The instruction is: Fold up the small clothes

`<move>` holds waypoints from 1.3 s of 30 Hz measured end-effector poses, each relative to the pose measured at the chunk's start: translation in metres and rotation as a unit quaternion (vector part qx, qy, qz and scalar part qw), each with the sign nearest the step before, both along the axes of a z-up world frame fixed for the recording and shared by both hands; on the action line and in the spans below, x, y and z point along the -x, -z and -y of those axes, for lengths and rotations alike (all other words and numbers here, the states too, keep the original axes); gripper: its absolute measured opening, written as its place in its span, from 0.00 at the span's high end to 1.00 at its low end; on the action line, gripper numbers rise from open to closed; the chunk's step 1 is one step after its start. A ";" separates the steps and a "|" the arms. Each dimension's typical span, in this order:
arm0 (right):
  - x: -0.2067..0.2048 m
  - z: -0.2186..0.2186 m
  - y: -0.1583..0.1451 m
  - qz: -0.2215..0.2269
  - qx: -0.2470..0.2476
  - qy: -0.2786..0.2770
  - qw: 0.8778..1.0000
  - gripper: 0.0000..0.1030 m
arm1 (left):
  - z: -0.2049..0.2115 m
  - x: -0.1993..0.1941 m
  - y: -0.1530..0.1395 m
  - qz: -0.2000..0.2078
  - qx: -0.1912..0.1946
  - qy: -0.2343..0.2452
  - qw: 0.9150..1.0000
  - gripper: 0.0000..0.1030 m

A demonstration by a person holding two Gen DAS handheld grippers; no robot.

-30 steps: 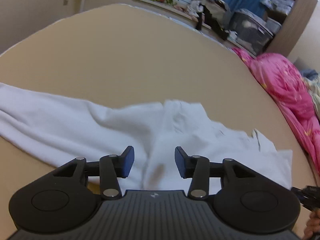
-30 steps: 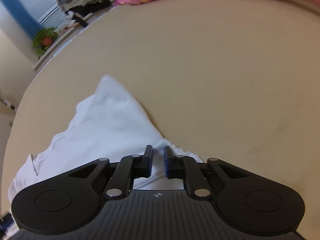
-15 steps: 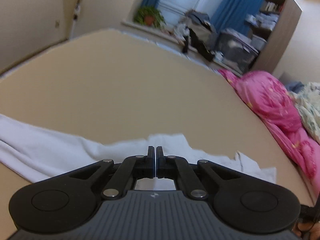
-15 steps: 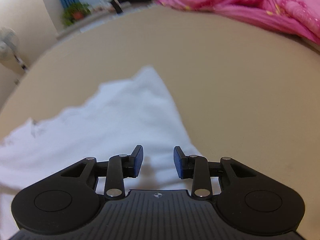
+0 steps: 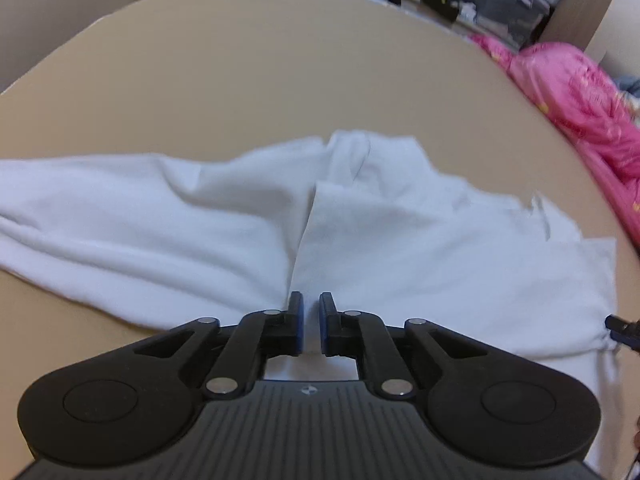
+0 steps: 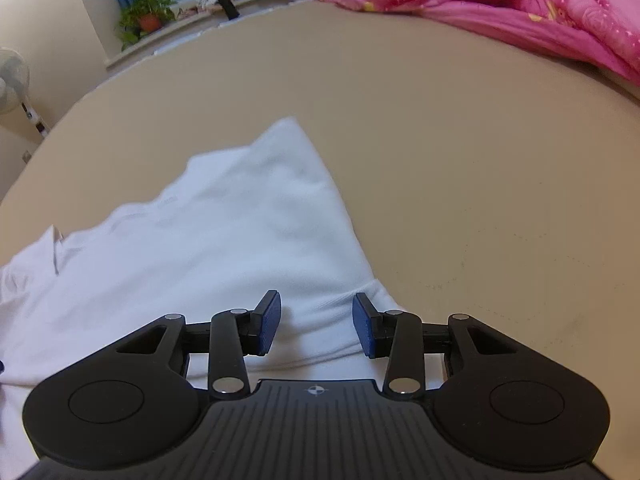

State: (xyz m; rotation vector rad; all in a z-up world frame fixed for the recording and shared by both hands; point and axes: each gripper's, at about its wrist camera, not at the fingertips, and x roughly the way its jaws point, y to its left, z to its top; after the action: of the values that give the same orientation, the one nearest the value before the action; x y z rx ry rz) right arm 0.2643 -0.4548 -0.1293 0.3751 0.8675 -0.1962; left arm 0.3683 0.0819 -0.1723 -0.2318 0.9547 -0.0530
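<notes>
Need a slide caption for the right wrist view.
Open right tongs over a corner of the white garment on the tan bed.

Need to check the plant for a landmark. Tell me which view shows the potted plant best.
The right wrist view: the potted plant sits in plain sight on the window ledge, green leaves above a reddish pot. The left wrist view does not show it.

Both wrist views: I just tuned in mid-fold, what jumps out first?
A crumpled white garment sprawls across the tan bed surface, filling the middle of both views. The left hand-held gripper is nearly closed over a crease in it, while the right hand-held gripper hovers wide open above its near edge. A bright pink quilt is bunched along the far side.
</notes>
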 end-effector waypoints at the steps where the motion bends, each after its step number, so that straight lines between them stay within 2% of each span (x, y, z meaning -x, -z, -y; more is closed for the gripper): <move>1: 0.002 -0.002 -0.004 0.012 0.004 -0.006 1.000 0.59 | -0.007 0.002 -0.009 0.021 0.011 -0.009 1.000 0.85; 3: 0.003 -0.007 -0.013 0.034 0.018 -0.022 0.999 0.59 | -0.026 0.004 -0.024 0.056 0.011 -0.041 0.998 0.77; 5: 0.003 -0.012 -0.017 0.045 0.030 -0.033 0.998 0.59 | -0.057 0.002 -0.034 0.071 0.015 -0.098 0.993 0.74; 7: 0.004 -0.014 -0.017 0.047 0.027 -0.042 0.998 0.59 | -0.104 0.004 -0.037 0.069 0.030 -0.175 0.982 0.74; 9: 0.006 -0.015 -0.016 0.046 0.022 -0.049 0.998 0.59 | -0.153 0.013 -0.039 0.071 0.044 -0.257 0.963 0.74; 11: 0.006 -0.016 -0.015 0.042 0.022 -0.055 0.997 0.59 | -0.203 0.026 -0.042 0.070 0.052 -0.336 0.938 0.74; 14: 0.007 -0.017 -0.013 0.031 0.019 -0.062 0.997 0.59 | -0.261 0.044 -0.039 0.046 0.057 -0.437 0.896 0.66; 16: 0.002 -0.019 -0.007 0.001 0.029 -0.071 0.997 0.55 | -0.284 0.053 -0.031 0.038 0.055 -0.486 0.871 0.65; 18: -0.004 -0.021 0.003 -0.029 0.044 -0.075 0.996 0.54 | -0.296 0.060 -0.023 0.035 0.057 -0.517 0.854 0.65; 19: -0.005 -0.021 0.005 -0.029 0.045 -0.077 0.996 0.53 | -0.302 0.061 -0.017 0.035 0.067 -0.526 0.847 0.65; 21: -0.008 -0.023 0.004 -0.030 0.051 -0.078 0.995 0.52 | -0.309 0.063 -0.006 0.034 0.076 -0.536 0.840 0.66; 23: -0.009 -0.026 0.004 -0.032 0.057 -0.080 0.995 0.52 | -0.310 0.069 -0.003 0.046 0.068 -0.540 0.838 0.67; 26: -0.009 -0.026 0.006 -0.032 0.059 -0.082 0.994 0.51 | -0.309 0.066 -0.001 0.045 0.046 -0.533 0.844 0.95; 29: -0.009 -0.024 0.006 -0.033 0.057 -0.083 0.994 0.51 | -0.307 0.068 -0.007 0.053 0.038 -0.528 0.847 0.97; 31: -0.009 -0.025 0.006 -0.033 0.057 -0.084 0.994 0.51 | -0.298 0.074 -0.020 0.078 0.024 -0.533 0.842 0.97; 33: -0.009 -0.024 0.005 -0.034 0.056 -0.084 0.994 0.51 | -0.289 0.084 -0.039 0.110 0.021 -0.542 0.833 0.97; 35: -0.010 -0.024 0.005 -0.035 0.055 -0.083 0.994 0.51 | -0.282 0.088 -0.048 0.124 0.014 -0.545 0.829 0.96; 36: -0.010 -0.024 0.005 -0.036 0.055 -0.083 0.994 0.51 | -0.282 0.087 -0.047 0.117 0.011 -0.547 0.829 0.96; 38: -0.010 -0.024 0.005 -0.036 0.053 -0.083 0.994 0.51 | -0.288 0.078 -0.033 0.065 0.016 -0.544 0.837 0.96; 39: -0.010 -0.024 0.005 -0.036 0.053 -0.084 0.994 0.51 | -0.291 0.075 -0.024 0.041 0.022 -0.546 0.836 0.97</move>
State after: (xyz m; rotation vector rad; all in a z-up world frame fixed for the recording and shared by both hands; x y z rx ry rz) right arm 0.2739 -0.4308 -0.1343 0.1961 0.9502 -0.1007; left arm 0.2935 0.3725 -0.1488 -0.7858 0.6214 0.9667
